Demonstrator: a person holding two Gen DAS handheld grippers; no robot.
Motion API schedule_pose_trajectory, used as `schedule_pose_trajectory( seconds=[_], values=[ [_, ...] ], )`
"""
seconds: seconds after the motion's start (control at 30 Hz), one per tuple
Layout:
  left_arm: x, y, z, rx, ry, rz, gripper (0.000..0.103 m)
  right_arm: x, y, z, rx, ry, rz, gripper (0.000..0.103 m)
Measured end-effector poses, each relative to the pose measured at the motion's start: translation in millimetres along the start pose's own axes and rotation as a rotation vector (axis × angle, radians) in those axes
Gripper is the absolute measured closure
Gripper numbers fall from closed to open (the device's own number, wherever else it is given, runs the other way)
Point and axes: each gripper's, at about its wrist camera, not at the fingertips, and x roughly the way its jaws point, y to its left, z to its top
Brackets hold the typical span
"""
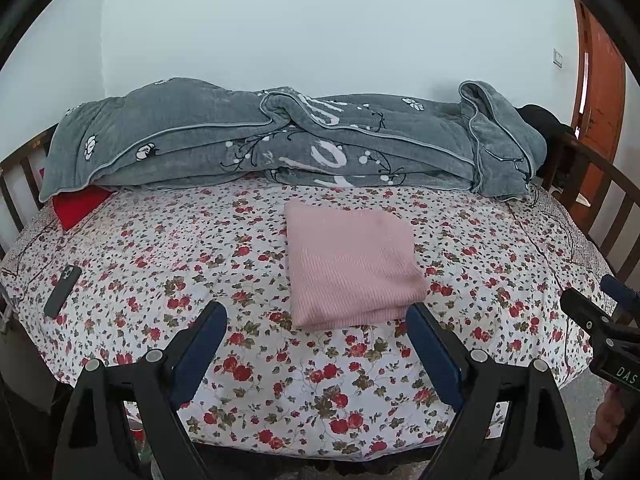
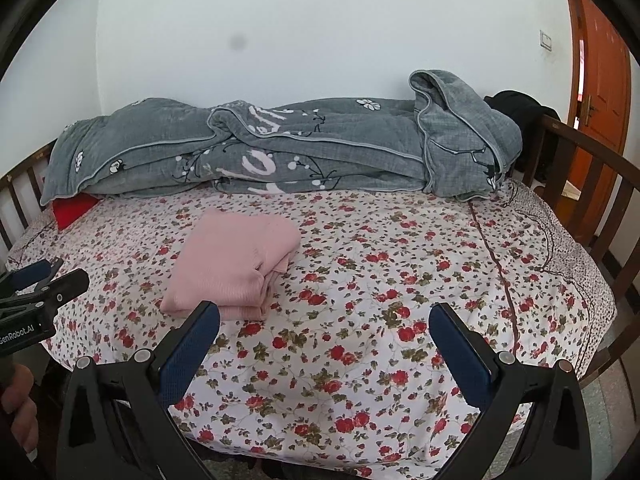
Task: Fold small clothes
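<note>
A bed (image 1: 120, 248) with a flowered sheet fills both views, a grey quilt (image 1: 280, 140) heaped along its far side. Near the middle lies the pink knit garment (image 1: 352, 268), folded into a thick square — soft, light and limp, likely to slump if lifted by one edge. The stacked layers at its near edge look the best place to pinch. The left gripper (image 1: 316, 316) and right gripper (image 2: 324, 320) both hang short of it, jaws spread wide, empty.
</note>
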Motion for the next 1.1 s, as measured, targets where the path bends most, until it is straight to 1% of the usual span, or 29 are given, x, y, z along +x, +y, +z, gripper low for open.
schedule_pose_trajectory(
  seconds=[1.1],
  values=[
    [-3.1,1.4,-2.2,-0.016,-0.008,0.008,0.012,-2.1,0.4,-0.5,0.014,0.003,-0.006,0.001]
  ],
)
